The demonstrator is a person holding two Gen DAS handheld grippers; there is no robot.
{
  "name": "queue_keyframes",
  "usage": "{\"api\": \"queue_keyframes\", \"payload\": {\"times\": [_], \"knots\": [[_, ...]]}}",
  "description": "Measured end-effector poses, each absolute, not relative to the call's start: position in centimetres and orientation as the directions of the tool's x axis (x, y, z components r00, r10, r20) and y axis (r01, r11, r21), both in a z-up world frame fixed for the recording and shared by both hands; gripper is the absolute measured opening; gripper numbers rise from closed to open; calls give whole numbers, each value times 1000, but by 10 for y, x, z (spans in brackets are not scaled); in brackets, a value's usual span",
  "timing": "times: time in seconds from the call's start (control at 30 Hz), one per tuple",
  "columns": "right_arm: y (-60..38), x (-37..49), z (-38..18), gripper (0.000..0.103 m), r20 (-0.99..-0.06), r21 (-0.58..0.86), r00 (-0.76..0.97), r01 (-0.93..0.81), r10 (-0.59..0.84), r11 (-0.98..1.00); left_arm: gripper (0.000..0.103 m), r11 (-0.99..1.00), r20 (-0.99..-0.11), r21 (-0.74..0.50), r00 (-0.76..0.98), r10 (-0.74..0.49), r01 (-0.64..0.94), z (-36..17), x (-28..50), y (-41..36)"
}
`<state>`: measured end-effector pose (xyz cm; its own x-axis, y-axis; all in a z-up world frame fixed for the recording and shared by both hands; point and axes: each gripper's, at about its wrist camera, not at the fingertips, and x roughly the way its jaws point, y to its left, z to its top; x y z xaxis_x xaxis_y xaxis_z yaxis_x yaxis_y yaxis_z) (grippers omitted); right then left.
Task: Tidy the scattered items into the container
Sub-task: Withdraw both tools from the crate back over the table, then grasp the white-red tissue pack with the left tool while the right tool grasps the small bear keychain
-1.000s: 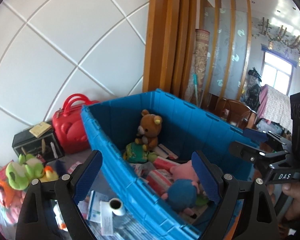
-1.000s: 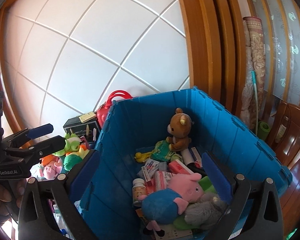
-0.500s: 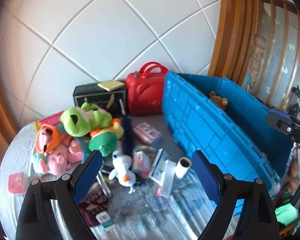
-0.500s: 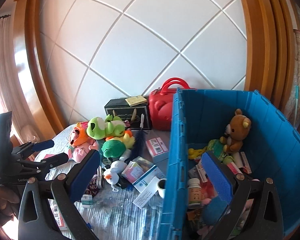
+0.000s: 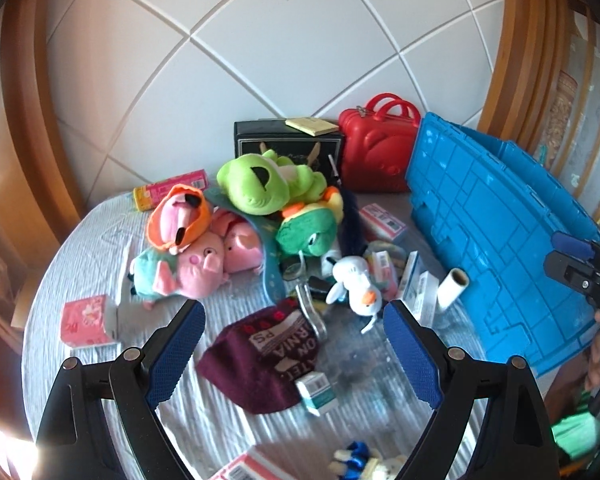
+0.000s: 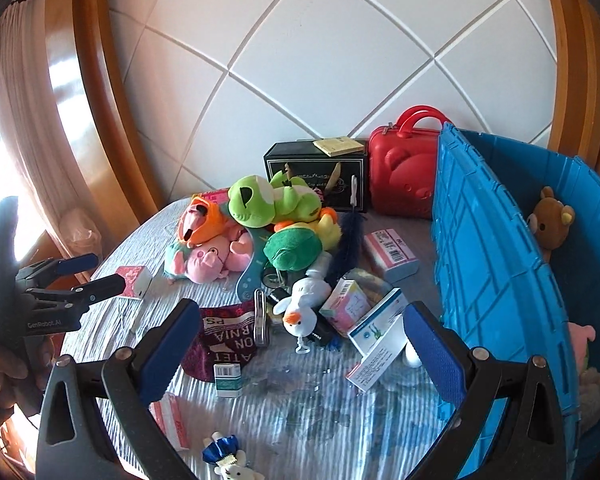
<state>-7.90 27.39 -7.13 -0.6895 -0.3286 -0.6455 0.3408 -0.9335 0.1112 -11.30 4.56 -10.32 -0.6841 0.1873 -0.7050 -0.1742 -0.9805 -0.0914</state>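
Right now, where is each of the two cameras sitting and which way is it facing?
Left wrist: on the left gripper, angled down at the cluttered grey tablecloth; its open fingers frame a maroon cloth; the right gripper shows at the right edge.
Right wrist: on the right gripper, angled down likewise; its open fingers show, plus the left gripper and a hand.
Shared: white plush duck, green plush frog, blue plastic crate.

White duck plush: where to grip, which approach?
Grip the duck across its round body, coming from above. It lies flat on the table with its head toward the camera. Its body is soft and free on top; boxes crowd its right side, so a side approach looks blocked.
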Motion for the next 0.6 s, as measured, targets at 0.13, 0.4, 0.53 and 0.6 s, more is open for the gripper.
{"api": "queue_keyframes", "payload": {"times": [0.13,0.4,0.53,0.6], "knots": [[245,-75,-99,103,-687,80,-651,374,-323,-924,91,-983,-739,-97,-651,176,-157,-127,-105,22],[205,-50,-169,103,-781,40,-533,477,-325,-878,91,-985,-832,-157,-528,171,-72,-199,-77,-8],[193,-41,-207,103,-825,14,-472,530,-309,-848,91,-982,-876,-186,-451,173,-15,-237,-59,-9],[187,-40,-224,103,-846,13,-438,554,-305,-832,91,-982,-898,-188,-409,160,30,-255,-52,-9]]}}
